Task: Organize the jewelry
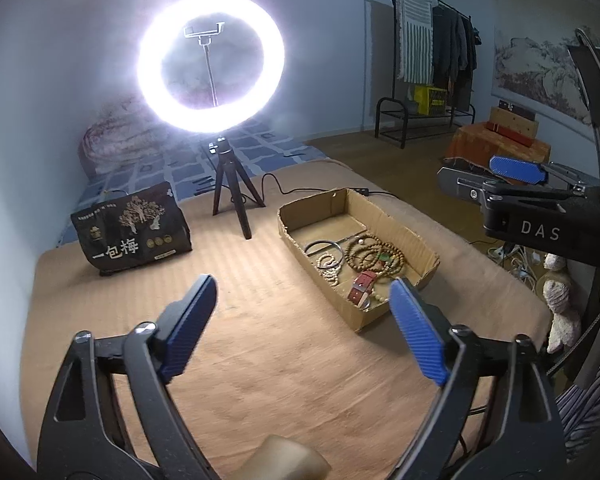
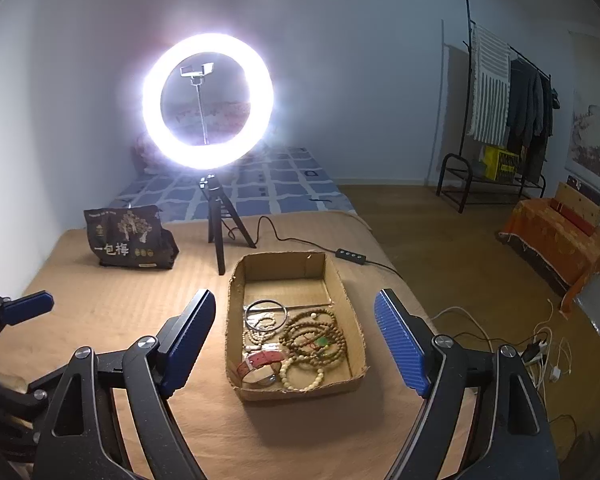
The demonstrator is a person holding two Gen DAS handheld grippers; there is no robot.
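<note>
Both the left claw (image 1: 302,300) and right claw (image 2: 294,312) stand wide and empty above the bed (image 2: 100,312), the jewelry (image 2: 300,340) heaped in the cardboard box (image 2: 354,332) at twelve o'clock, where tangled bead strands could likely drag neighbours out.

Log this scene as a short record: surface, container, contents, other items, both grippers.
surface: tan mat on the bed
container: open cardboard box, lying flat on the mat
contents: brown bead strand, pale bead bracelet, thin dark bangle, watch with red strap, all inside the box
other items: lit ring light on a small tripod behind the box; dark snack bag to its left
left gripper: open, empty, above the mat
right gripper: open, empty, box seen between its fingers
</note>
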